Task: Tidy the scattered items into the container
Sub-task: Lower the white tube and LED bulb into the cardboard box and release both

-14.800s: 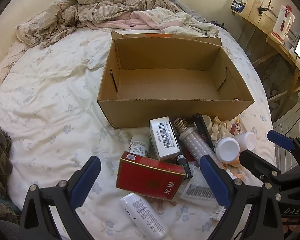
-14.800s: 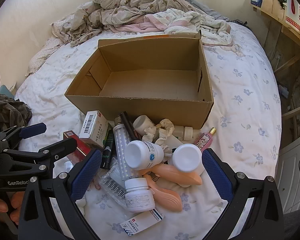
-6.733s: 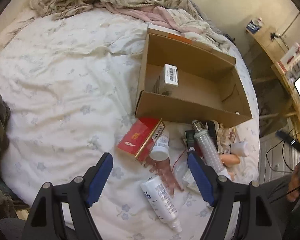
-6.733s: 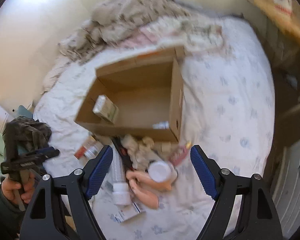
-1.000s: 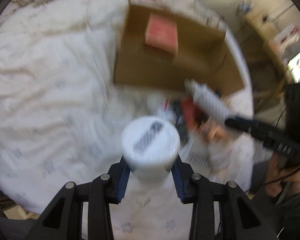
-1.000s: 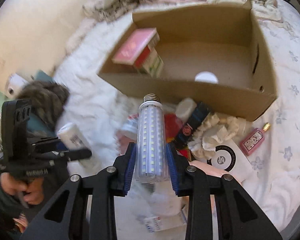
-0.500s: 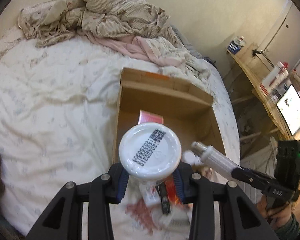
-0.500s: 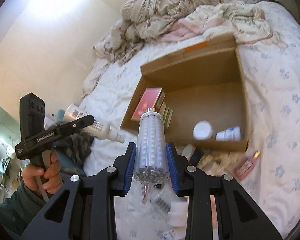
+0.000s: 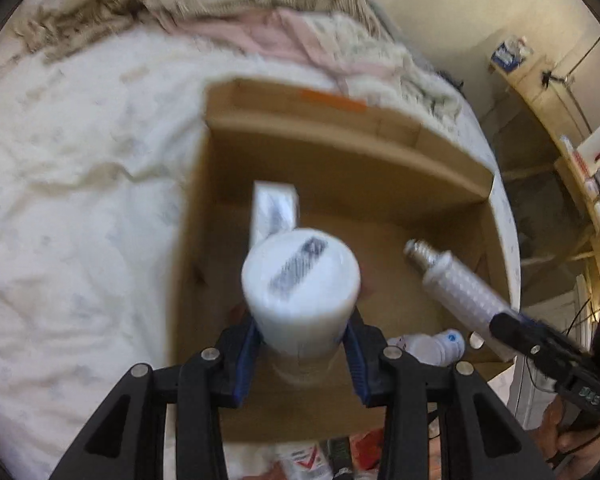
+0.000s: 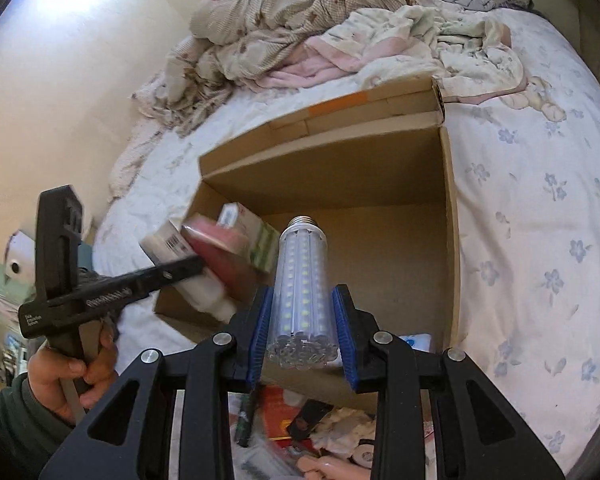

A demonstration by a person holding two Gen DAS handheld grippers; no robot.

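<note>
An open cardboard box point(image 9: 340, 168) point(image 10: 452, 208) sits on the bed. My left gripper point(image 9: 300, 344) is shut on a white bottle point(image 9: 300, 296) with a barcode on its base, held over the box's left half; it also shows in the right wrist view point(image 10: 172, 248). My right gripper point(image 10: 302, 340) is shut on a long LED corn bulb point(image 10: 302, 280), screw base forward, over the box's near wall; it shows in the left wrist view point(image 9: 456, 284). Inside the box lie a white carton point(image 9: 274, 208), a red pack point(image 10: 224, 256) and small white bottles point(image 9: 432, 346).
Several loose items point(image 10: 300, 432) lie on the flowered bedsheet point(image 10: 540, 240) in front of the box. Crumpled blankets point(image 10: 320, 20) are heaped behind the box. A wooden shelf point(image 9: 572, 128) stands to the right of the bed.
Both grippers have moved forward and down toward the box with their loads. The bottle and the bulb now hang over the box opening. The left view is blurred by motion.
</note>
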